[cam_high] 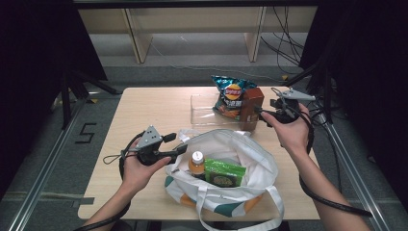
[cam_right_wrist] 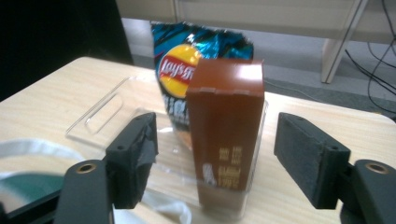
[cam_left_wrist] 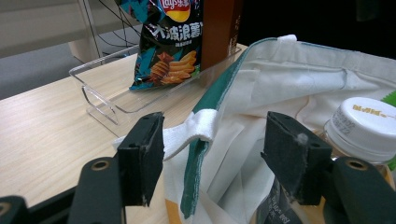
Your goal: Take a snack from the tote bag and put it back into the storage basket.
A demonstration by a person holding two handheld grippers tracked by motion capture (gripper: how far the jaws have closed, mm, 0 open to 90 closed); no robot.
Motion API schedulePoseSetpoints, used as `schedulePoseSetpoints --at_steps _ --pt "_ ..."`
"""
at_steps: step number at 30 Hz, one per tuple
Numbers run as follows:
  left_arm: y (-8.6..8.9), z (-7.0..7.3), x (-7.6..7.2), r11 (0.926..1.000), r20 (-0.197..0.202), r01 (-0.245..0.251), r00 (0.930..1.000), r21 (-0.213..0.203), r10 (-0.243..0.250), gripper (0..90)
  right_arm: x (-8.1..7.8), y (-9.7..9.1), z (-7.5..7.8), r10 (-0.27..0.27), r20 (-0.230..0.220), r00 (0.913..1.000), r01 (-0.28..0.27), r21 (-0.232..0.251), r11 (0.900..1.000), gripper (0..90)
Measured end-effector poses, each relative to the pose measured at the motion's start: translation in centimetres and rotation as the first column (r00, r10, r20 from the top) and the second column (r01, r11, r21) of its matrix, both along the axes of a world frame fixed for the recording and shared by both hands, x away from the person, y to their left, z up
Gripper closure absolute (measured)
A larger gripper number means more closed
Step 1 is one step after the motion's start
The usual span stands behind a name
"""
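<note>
A white tote bag [cam_high: 240, 144] with green trim lies open at the table's near middle. It holds a white-capped bottle [cam_high: 196, 161] and a green packet [cam_high: 223, 173]. My left gripper [cam_high: 175, 143] is at the bag's left rim, open. In the left gripper view the bag's white strap [cam_left_wrist: 201, 128] hangs between the jaws, untouched by the pads, with the bottle [cam_left_wrist: 364, 123] just beyond. A brown box [cam_high: 251, 108] stands upright in a clear tray [cam_high: 202, 108] beside a blue chips bag [cam_high: 230, 96]. My right gripper [cam_high: 262, 117] is open just right of the box [cam_right_wrist: 226, 126], pads apart from it.
The table's right edge lies close behind my right hand, and cables trail on the floor there. Wooden furniture legs stand beyond the far edge. The bag's straps hang over the near edge. Bare tabletop [cam_high: 144, 106] spreads left of the tray.
</note>
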State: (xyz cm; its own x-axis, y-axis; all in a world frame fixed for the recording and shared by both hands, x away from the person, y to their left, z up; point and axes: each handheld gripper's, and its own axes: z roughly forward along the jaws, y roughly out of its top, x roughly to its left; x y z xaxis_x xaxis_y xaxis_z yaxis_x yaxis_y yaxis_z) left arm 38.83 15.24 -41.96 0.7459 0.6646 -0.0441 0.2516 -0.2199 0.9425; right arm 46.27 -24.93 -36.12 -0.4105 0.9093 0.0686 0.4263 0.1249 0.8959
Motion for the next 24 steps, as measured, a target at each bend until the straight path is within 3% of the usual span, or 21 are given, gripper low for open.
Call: schedulePoseSetpoints --at_steps 3,4,5,6,8,9,10,12,18,19,23,24 --pt "0.1 0.0 0.1 1.0 0.002 0.003 1.0 -0.003 -0.003 37.6 -1.1 -0.4 -0.2 0.021 -0.03 0.9993 -0.02 0.023 0.9995 33.6" --pt "0.1 0.0 0.0 1.0 0.0 0.003 1.0 -0.008 -0.003 37.6 -1.2 -0.7 -0.4 0.041 -0.011 0.9991 -0.04 0.017 0.999 34.4" --pt "0.2 0.0 0.0 1.0 -0.001 -0.001 1.0 -0.002 0.001 37.6 -1.7 -0.6 -0.4 0.045 -0.032 0.9985 -0.044 0.035 0.9984 35.2" --pt "0.2 0.0 0.0 1.0 -0.001 -0.002 1.0 -0.005 0.002 37.6 -1.8 -1.0 -0.5 0.063 -0.013 0.998 -0.062 0.012 0.998 36.2" --pt "0.2 0.1 0.0 0.9999 -0.001 -0.004 1.0 -0.014 0.004 37.6 -2.5 -1.0 -0.6 0.088 -0.036 0.9955 -0.087 0.03 0.9958 38.0" --pt "0.3 0.1 0.0 0.9999 0.0 -0.002 1.0 -0.016 0.002 37.6 -2.8 -1.1 -0.6 0.102 -0.022 0.9946 -0.101 0.026 0.9945 39.7" --pt "0.4 0.1 0.0 0.9998 0.001 0.0 1.0 -0.019 0.0 37.7 -3.1 -1.1 -0.5 0.114 -0.046 0.9924 -0.112 0.044 0.9927 40.5" --pt "0.5 0.0 0.1 0.9998 0.0 -0.001 1.0 -0.02 0.001 37.7 -3.8 -1.0 -0.5 0.129 -0.044 0.9907 -0.125 0.083 0.9887 43.0" --pt "0.6 0.0 0.1 0.9998 -0.003 -0.007 1.0 -0.017 0.007 37.8 -5.1 -1.1 -0.6 0.188 -0.062 0.9802 -0.183 0.078 0.98 49.1" --pt "0.6 0.0 0.1 0.9999 -0.003 -0.006 1.0 -0.016 0.006 37.8 -5.2 -1.2 -0.6 0.213 -0.074 0.9743 -0.207 0.074 0.9754 50.0" --pt "0.5 0.0 0.0 0.9999 -0.001 -0.002 1.0 -0.016 0.002 37.9 -6.1 -0.7 -0.8 0.218 -0.04 0.9752 -0.213 0.101 0.9718 54.9" --pt "0.4 0.0 0.0 0.9999 -0.002 -0.004 1.0 -0.017 0.004 37.9 -6.2 -0.8 -0.9 0.23 -0.012 0.9732 -0.228 0.073 0.9709 55.8"
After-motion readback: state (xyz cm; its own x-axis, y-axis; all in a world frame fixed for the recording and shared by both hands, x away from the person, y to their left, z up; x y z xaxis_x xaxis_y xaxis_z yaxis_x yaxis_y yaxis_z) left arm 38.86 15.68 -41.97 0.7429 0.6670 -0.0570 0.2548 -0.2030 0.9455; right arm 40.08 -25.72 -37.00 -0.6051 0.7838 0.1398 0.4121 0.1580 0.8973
